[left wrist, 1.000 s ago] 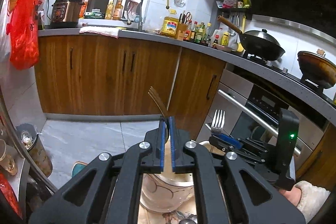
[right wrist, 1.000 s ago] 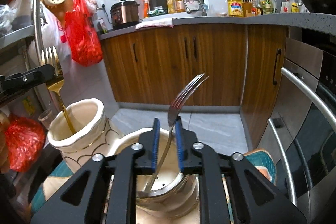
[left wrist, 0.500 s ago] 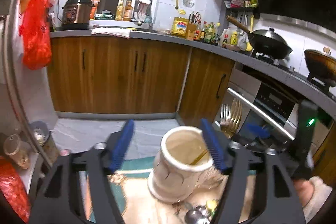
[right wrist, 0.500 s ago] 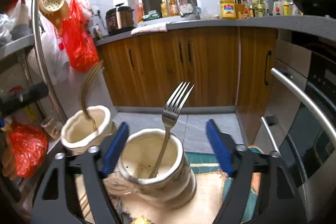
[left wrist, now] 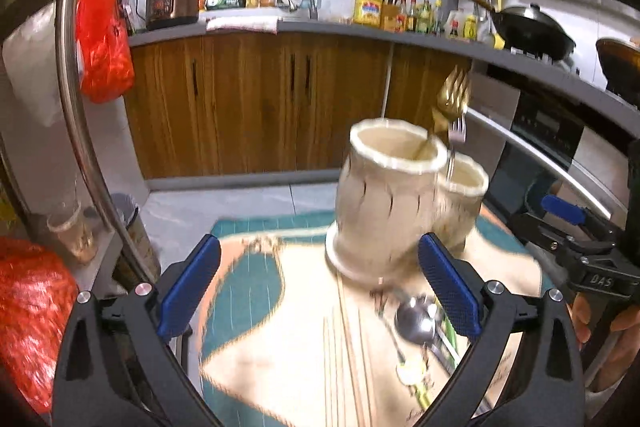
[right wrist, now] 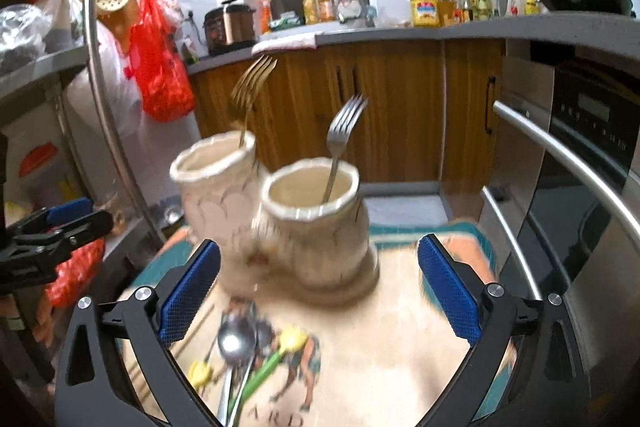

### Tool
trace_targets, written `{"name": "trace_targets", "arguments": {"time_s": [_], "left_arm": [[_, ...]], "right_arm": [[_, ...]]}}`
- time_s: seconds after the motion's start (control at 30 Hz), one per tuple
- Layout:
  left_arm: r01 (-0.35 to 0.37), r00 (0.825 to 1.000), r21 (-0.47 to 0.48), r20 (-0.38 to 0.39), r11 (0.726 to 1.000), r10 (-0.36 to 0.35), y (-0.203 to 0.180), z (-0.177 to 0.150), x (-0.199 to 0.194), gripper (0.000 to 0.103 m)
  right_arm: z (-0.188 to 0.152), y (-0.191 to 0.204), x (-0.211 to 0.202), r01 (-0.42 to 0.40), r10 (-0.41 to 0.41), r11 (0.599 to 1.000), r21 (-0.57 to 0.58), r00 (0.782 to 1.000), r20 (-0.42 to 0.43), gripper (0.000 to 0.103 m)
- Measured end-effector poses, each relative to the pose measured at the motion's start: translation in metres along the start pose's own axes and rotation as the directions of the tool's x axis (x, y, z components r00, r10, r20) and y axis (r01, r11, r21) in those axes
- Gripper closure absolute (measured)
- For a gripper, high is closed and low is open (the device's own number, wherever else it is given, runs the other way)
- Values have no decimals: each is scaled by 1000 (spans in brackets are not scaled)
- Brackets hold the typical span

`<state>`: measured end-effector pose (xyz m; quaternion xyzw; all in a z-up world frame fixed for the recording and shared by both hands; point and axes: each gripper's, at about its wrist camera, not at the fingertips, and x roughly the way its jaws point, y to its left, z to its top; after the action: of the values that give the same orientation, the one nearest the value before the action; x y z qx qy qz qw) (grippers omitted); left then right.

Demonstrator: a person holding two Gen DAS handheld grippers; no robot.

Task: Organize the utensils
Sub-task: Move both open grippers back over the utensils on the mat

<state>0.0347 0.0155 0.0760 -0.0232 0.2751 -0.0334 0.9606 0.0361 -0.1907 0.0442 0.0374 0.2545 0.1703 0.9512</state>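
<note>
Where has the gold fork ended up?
The gold fork stands tines-up in the taller cream holder, left of the shorter holder with the silver fork in the right wrist view, on the patterned mat.

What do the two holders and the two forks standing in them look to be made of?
Both holders: probably glazed ceramic; cream, thick wavy rims, incised lines. Gold fork: metal, brassy sheen. Silver fork: likely stainless steel, grey shine.
</note>
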Motion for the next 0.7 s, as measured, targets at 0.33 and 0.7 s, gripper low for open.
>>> {"name": "trace_targets", "arguments": {"time_s": [0.33, 0.7], "left_arm": [[-48, 993, 54, -106, 997, 53, 10, -50, 28, 6], [-34, 965, 112, -255, 993, 62, 18, -75, 54, 9]], "right_arm": [[-42, 12, 16, -20, 12, 998, -62, 991, -132, 5], [-57, 9, 30, -15, -4, 996, -93, 979, -204, 5]]}}
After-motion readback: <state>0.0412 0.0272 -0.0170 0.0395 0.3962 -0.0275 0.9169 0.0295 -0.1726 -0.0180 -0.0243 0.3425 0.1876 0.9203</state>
